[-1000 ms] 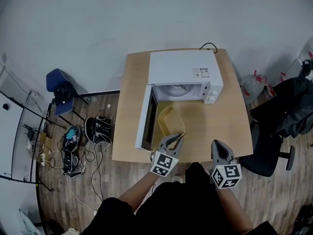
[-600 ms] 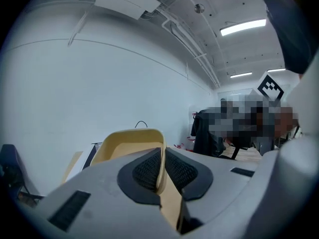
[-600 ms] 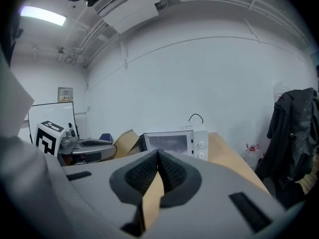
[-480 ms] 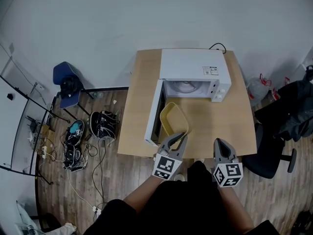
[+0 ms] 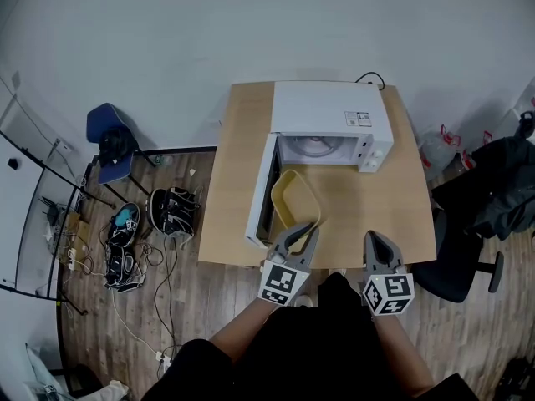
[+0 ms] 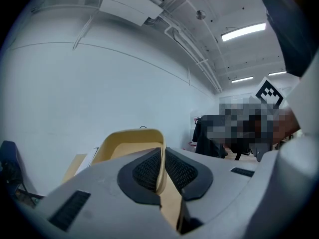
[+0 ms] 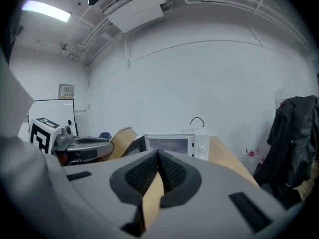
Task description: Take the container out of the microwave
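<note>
From high overhead, the head view looks steeply down on the table (image 5: 230, 190) and microwave (image 5: 322, 111). Both gripper views ride low, facing the wall (image 7: 199, 73). The right one shares the microwave, the left the container (image 6: 130, 142).

- The microwave (image 5: 322, 115) is set at the rear of the table (image 5: 230, 174); its door (image 5: 257, 192) is swung open leftward.
- The container (image 5: 294, 200) is held before the open cavity, right of the door, its near rim between the fingers of the left gripper (image 5: 305, 230).
- The right gripper (image 5: 374, 241) is placed further right, at the table's front edge.
</note>
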Demonstrator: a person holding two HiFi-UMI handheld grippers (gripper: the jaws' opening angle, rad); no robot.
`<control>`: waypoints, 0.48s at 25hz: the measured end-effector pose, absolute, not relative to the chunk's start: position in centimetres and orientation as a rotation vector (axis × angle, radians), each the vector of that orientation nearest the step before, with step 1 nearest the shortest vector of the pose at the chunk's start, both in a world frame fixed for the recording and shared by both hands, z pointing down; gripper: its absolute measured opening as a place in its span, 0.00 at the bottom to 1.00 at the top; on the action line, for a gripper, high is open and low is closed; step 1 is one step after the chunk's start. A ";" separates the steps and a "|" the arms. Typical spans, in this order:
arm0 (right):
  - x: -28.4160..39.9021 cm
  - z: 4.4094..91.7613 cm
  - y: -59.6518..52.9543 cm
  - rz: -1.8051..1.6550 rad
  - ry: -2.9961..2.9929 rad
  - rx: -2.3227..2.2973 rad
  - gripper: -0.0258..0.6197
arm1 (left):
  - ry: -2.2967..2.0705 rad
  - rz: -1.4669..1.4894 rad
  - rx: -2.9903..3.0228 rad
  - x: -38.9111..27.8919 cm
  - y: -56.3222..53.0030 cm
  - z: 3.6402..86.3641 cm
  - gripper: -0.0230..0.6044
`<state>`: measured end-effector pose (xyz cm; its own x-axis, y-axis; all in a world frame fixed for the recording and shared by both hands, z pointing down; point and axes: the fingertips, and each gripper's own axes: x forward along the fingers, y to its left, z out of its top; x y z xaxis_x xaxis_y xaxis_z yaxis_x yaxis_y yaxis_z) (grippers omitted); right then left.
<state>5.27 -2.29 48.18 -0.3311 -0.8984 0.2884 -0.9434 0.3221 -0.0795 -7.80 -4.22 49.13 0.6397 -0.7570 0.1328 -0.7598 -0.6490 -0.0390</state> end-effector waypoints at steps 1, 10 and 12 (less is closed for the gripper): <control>5.4 48.2 -2.4 0.339 -2.386 1.689 0.13 | -1.308 0.215 2.827 -7.8 -4.3 49.1 0.09; 5.7 49.2 -3.5 0.324 -2.360 1.650 0.13 | -1.299 0.226 2.815 -7.2 -5.3 49.6 0.09; 5.6 49.3 -3.8 0.323 -2.359 1.647 0.13 | -1.301 0.228 2.806 -7.2 -5.5 49.7 0.09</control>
